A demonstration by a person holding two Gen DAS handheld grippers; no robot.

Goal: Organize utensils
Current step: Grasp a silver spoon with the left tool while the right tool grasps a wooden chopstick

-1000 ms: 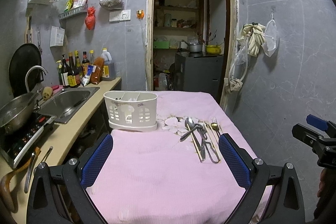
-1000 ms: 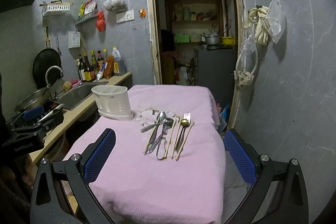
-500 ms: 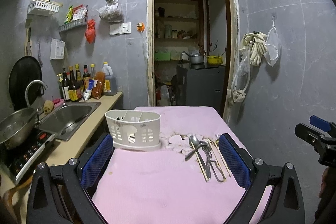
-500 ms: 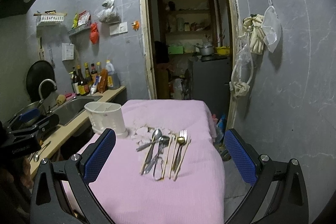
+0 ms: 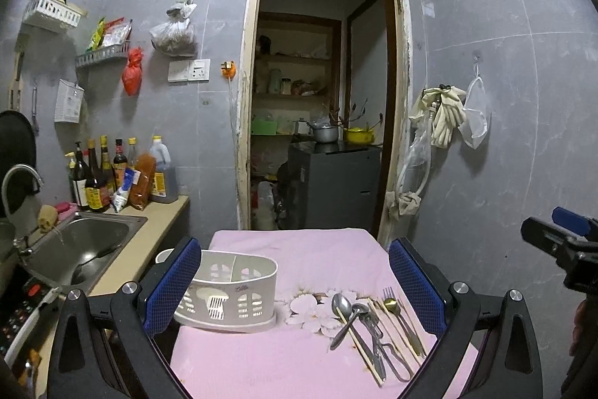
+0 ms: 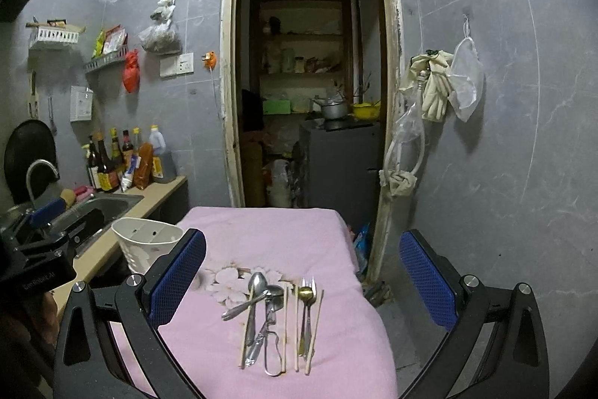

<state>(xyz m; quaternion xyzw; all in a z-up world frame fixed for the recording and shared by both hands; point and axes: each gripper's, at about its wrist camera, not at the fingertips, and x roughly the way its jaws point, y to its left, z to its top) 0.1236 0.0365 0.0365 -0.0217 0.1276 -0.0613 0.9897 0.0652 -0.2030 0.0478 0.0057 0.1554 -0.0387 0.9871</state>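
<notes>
Both grippers hang wide open above the near edge of a table draped in a pink cloth (image 6: 284,230), each having pulled back and tilted upward over the past second, so more doorway and wall now fill both views. The left gripper (image 5: 295,281) holds nothing, its blue pads (image 5: 172,281) framing the white slotted utensil holder (image 5: 239,290), which stands upright near the table's left edge beside the sink counter (image 5: 149,234). The right gripper (image 6: 302,281), equally empty, faces the loose utensils (image 6: 276,316): spoons, a fork, chopsticks and tongs lying side by side toward the near right part of the cloth, just beside its flower print (image 6: 228,281). Holder and cutlery sit where they were a second ago, untouched and apart from one another.
</notes>
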